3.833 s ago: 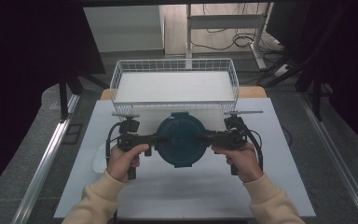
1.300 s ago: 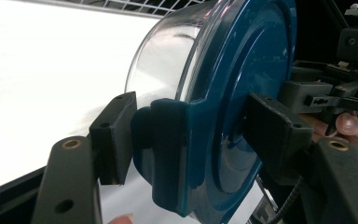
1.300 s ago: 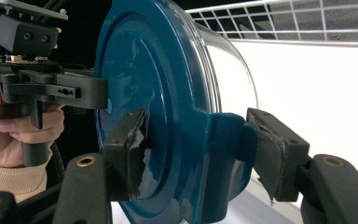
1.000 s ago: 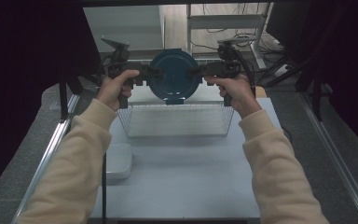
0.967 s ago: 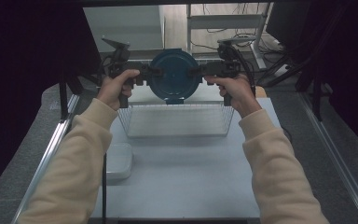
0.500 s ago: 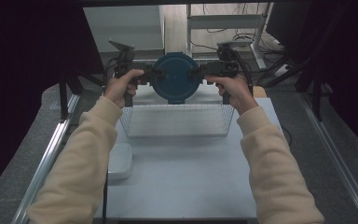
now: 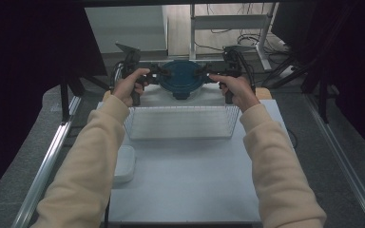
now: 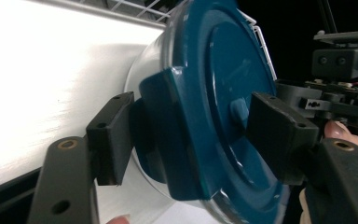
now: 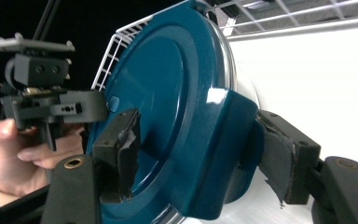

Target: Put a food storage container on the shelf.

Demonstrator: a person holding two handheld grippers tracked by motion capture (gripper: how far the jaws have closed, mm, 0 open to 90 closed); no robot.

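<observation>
Carried and nearly delivered: round clear-walled container with a dark blue clip-on lid, clamped by its side tabs between the fingers of the left gripper and the right gripper, hanging low over the far end of the white wire basket on the pale surface. Right fingers just eased a little wider, tab between them and pads apparently touching it. Left to do, by the look of it: setting down on the basket floor just below the fingers, full release, withdrawal.
</observation>
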